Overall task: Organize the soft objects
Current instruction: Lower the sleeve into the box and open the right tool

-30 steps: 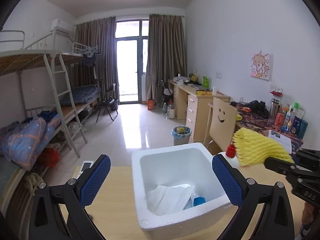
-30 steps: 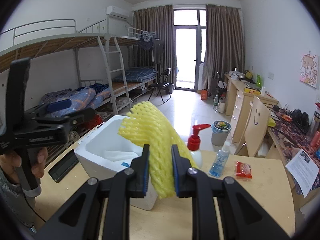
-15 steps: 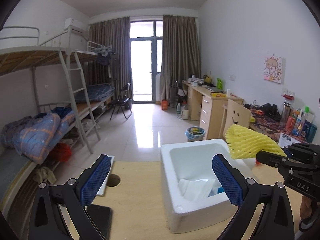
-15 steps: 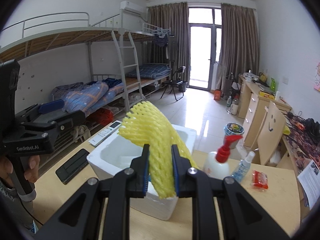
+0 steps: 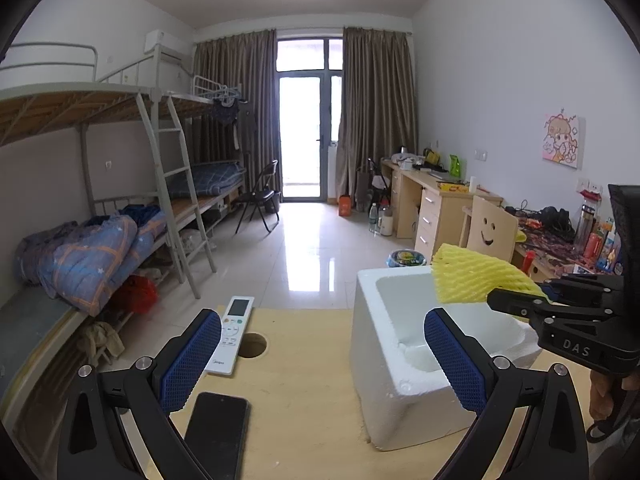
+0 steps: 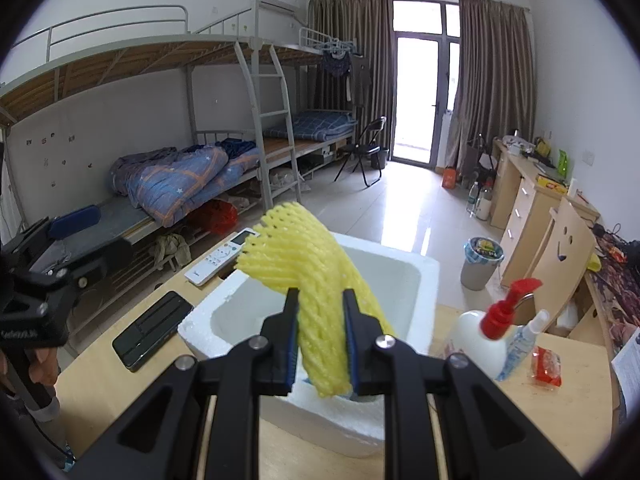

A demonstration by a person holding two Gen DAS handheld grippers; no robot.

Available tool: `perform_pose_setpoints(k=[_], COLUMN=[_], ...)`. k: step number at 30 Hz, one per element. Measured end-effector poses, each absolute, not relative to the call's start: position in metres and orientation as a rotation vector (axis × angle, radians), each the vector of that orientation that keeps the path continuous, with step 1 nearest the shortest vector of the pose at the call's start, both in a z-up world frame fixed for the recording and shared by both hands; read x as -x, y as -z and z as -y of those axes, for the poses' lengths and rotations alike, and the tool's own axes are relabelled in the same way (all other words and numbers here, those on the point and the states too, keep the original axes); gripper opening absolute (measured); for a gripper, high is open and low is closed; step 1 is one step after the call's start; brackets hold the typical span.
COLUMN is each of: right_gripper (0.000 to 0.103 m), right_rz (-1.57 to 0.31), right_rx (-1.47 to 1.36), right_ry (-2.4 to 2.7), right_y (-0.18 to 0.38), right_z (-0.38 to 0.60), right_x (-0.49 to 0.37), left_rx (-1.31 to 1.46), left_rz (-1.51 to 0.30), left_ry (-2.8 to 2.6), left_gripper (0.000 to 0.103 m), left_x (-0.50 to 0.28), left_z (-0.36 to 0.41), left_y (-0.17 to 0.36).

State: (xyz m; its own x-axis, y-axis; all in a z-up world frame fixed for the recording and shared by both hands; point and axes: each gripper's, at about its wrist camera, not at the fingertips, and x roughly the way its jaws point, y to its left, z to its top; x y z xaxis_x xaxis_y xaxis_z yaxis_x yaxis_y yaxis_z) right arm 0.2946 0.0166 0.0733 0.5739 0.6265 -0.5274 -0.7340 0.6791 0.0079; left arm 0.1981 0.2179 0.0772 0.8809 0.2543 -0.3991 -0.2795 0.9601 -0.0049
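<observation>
A yellow foam net sleeve (image 6: pixel 308 280) is pinched between the blue pads of my right gripper (image 6: pixel 320 340), which is shut on it and holds it above the white foam box (image 6: pixel 416 276). In the left wrist view the same yellow foam net sleeve (image 5: pixel 472 280) hangs over the far right part of the white foam box (image 5: pixel 384 364), with the right gripper (image 5: pixel 520 300) reaching in from the right. My left gripper (image 5: pixel 322 356) stands wide open with nothing between its fingers, left of the box and above the wooden table (image 5: pixel 304 400).
A black phone (image 5: pixel 218 428) and a white remote (image 5: pixel 234 334) lie on the table left of the box, beside a round cable hole (image 5: pixel 252 345). A red-pump bottle (image 6: pixel 486 332), a spray bottle (image 6: pixel 524 340) and a red packet (image 6: pixel 546 366) stand right of the box.
Both grippers have swung left across the table. The box has slid to the right in the left wrist view, and the phone and remote have come into sight. The net sleeve stays gripped.
</observation>
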Motion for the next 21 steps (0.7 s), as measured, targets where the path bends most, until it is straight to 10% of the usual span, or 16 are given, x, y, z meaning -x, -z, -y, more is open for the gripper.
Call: perform_pose_setpoints(k=[11, 15, 21], right_gripper=[0.023, 0.050, 0.058], right_rz=[-0.588, -0.600, -0.603], right_rx=[0.237, 0.218, 0.226], right_ry=[-0.797, -0.804, -0.793], right_y=[-0.060, -0.061, -0.060], right_z=[-0.038, -0.039, -0.040], right_x=[-0.308, -0.312, -0.316], left_rx=[0.085, 0.097, 0.100], left_rz=[-0.421, -0.426, -0.434], left_ry=[-0.286, -0.288, -0.285], left_gripper=[0.102, 0.102, 0.102], left_x=[-0.196, -0.196, -0.199], left_z=[-0.230, -0.232, -0.236], left_y=[-0.069, -0.068, -0.067])
